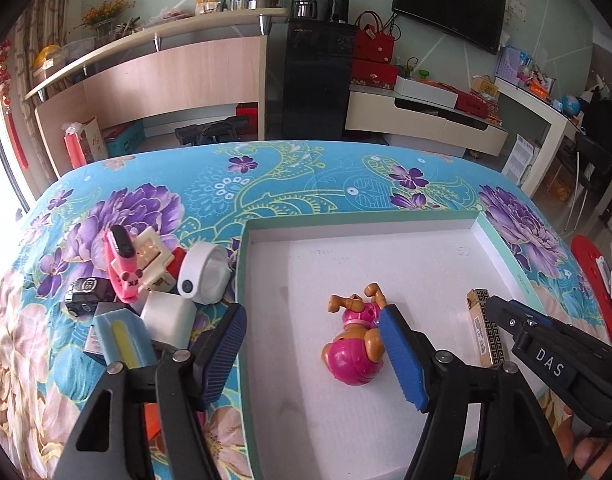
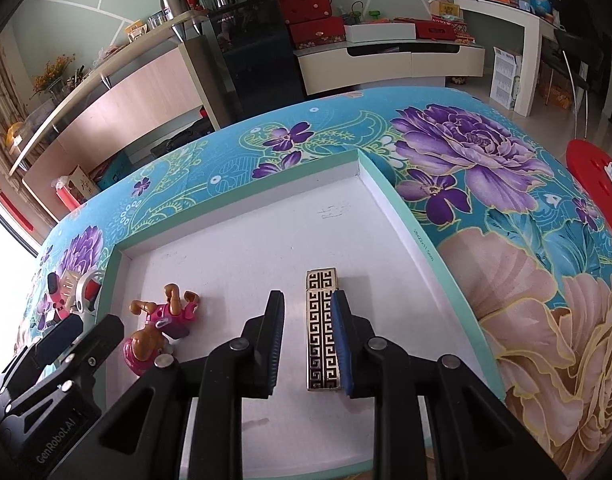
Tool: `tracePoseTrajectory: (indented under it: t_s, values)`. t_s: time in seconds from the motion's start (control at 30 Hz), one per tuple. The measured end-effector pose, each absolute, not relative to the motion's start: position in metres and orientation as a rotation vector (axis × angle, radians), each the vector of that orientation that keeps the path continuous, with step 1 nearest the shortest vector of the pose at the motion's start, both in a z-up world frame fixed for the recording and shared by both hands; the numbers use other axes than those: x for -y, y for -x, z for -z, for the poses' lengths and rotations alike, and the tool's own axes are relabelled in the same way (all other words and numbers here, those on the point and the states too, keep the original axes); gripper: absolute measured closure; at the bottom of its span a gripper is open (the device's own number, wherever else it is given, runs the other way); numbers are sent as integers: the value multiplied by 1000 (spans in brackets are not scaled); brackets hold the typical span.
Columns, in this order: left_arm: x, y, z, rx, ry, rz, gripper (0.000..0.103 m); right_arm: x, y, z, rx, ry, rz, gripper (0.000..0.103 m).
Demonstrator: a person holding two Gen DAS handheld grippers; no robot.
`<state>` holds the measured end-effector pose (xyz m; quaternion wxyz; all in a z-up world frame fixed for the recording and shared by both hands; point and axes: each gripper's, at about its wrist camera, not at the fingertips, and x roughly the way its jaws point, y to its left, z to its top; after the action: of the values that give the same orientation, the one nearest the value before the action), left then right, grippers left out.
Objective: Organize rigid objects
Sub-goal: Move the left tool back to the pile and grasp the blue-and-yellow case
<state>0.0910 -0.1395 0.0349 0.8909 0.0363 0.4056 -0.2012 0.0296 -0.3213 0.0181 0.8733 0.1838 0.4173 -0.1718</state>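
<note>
A white tray with a mint rim (image 1: 242, 264) (image 2: 406, 216) sits on the flowered cloth. In it a pink and tan toy dog (image 1: 354, 344) (image 2: 162, 320) lies on its side. My left gripper (image 1: 311, 312) stands open wide around the tray's left wall, its right finger (image 1: 402, 360) right beside the dog, not pinching it. A gold and black patterned box (image 2: 320, 328) (image 1: 486, 328) lies flat in the tray's right part. My right gripper (image 2: 307, 295) stands over it with its jaws narrowly apart: the right pad is at the box's edge, and a gap shows on the left.
Left of the tray is a pile: a pink watch toy (image 1: 120, 268), a white round camera (image 1: 202, 276), a black toy car (image 1: 82, 292), a white box (image 1: 168, 316), a blue and yellow box (image 1: 118, 336). A red stool (image 1: 594, 280) stands at the right.
</note>
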Motion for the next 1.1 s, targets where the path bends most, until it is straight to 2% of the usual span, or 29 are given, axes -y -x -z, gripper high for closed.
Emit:
tracePoseTrajectory:
  t_s: [0.1, 0.17, 0.27, 0.3, 0.37, 0.5, 0.6, 0.73, 0.83, 1.1]
  values:
    - [122, -93, -38, -835, -59, 367, 17, 310, -35, -17, -889, -358, 327, 78]
    - [111, -94, -37, -831, -53, 336, 9, 303, -39, -16, -892, -352, 305, 63]
    - [95, -97, -33, -840, -37, 285, 0, 294, -42, -16, -895, -356, 266, 58]
    - [90, -98, -31, -849, -27, 269, 0, 291, -44, -16, -897, -349, 261, 56]
    - [80, -101, -26, -876, -10, 240, 0, 286, -46, -15, -908, -323, 265, 40]
    - [67, -101, -15, -907, -2, 196, 0, 280, -51, -8, -937, -297, 267, 37]
    - [60, -102, -11, -913, 13, 176, 0, 279, -53, -4, -953, -293, 271, 28]
    - [48, -105, -10, -915, 51, 151, 0, 278, -53, -4, -943, -299, 271, 26]
    - [39, -104, -9, -908, 74, 138, 0, 278, -53, -5, -927, -307, 272, 9]
    - [15, -107, -2, -917, 128, 109, 0, 265, -57, -9, -904, -275, 278, 5]
